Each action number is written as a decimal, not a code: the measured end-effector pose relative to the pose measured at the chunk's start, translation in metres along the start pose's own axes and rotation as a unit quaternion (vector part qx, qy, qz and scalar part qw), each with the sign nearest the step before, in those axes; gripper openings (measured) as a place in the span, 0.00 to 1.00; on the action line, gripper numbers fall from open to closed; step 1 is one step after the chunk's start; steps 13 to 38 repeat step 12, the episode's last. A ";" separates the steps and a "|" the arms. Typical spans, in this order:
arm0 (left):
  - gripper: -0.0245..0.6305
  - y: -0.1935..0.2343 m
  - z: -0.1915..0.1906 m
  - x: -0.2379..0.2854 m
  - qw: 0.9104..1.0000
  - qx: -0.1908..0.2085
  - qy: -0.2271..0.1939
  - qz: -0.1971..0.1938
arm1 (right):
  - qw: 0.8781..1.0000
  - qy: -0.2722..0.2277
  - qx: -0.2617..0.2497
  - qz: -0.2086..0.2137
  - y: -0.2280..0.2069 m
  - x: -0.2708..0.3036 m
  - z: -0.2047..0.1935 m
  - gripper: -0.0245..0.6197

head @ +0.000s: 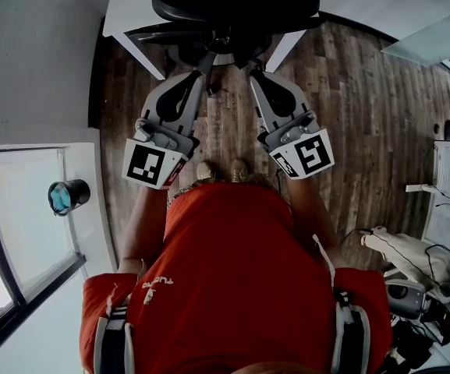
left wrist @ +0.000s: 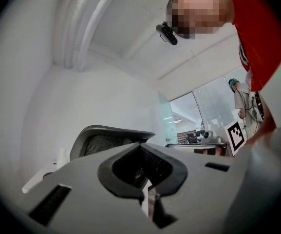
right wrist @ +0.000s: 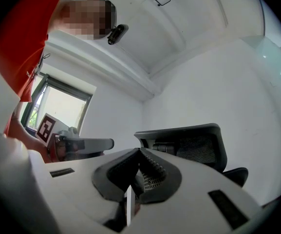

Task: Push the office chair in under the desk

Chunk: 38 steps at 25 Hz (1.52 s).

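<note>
Head view first, and there was the office chair (head: 232, 6), black, at the top of the frame with its backrest lined up along the near edge of the white desk (head: 127, 2) and the rest of it tucked in between the desk's white legs. The person in the red shirt (head: 232, 271) stood right behind it on the wooden floor (head: 349, 92), a tool in each hand, both pointed at the chair. The left gripper (head: 206, 75) had its jaws pressed together with nothing in them, and its own view confirmed it: the dark pads met at the tip, with the mesh backrest rising just beyond. The same went for the right gripper (head: 253, 74), closed tight and empty, and the right gripper view showed the chair's back and an armrest close ahead. The two tips sat side by side, near the dark frame below the backrest. Whether either one actually touched the chair could not be told. A window (head: 22, 209) lay off to the person's left.
</note>
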<state>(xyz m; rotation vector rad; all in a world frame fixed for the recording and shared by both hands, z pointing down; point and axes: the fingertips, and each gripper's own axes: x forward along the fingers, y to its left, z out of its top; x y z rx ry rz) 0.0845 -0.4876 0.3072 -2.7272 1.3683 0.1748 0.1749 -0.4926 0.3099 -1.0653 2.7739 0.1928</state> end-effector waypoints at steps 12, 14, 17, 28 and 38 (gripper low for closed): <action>0.05 -0.004 0.001 0.002 1.000 -0.007 -0.008 -0.014 | 1.000 0.004 -0.003 0.001 0.000 -0.003 -0.004 0.08; 0.05 -0.004 0.001 0.002 1.000 -0.007 -0.008 -0.014 | 1.000 0.004 -0.003 0.001 0.000 -0.003 -0.004 0.08; 0.05 -0.004 0.001 0.002 1.000 -0.007 -0.008 -0.014 | 1.000 0.004 -0.003 0.001 0.000 -0.003 -0.004 0.08; 0.05 -0.004 0.001 0.002 1.000 -0.007 -0.008 -0.014 | 1.000 0.004 -0.003 0.001 0.000 -0.003 -0.004 0.08; 0.05 -0.004 0.001 0.002 1.000 -0.007 -0.008 -0.014 | 1.000 0.004 -0.003 0.001 0.000 -0.003 -0.004 0.08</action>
